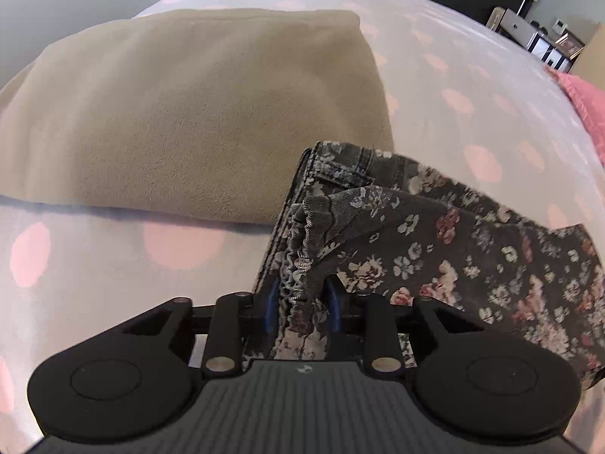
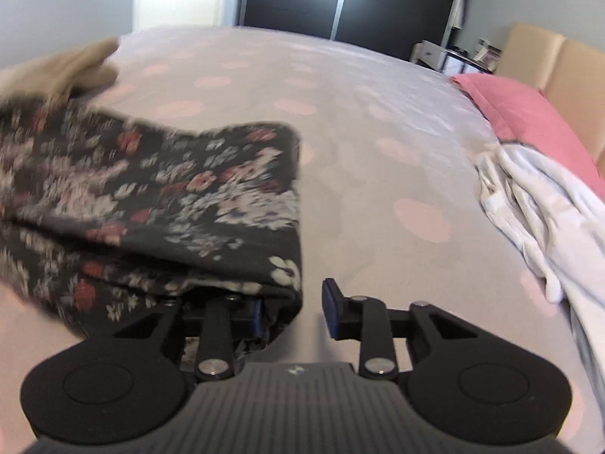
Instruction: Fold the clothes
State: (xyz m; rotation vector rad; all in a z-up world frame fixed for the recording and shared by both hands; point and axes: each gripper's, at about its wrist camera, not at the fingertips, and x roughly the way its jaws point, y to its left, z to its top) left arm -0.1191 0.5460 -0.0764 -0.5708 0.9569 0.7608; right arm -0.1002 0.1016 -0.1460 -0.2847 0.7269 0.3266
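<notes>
1. Left claw [image 1: 300, 304] is gripping the bunched seam of the floral garment [image 1: 435, 249], which is lying on the bed [image 1: 472, 75] beside a beige folded cloth [image 1: 189, 106].
2. Right claw [image 2: 293, 312] is standing open, one pad tucked under the garment's edge, pinching nothing.
3. I'm judging both corners should be pinched firmly before folding.
4. Blur is smearing the right view; the garment's far end is cut off.
</notes>
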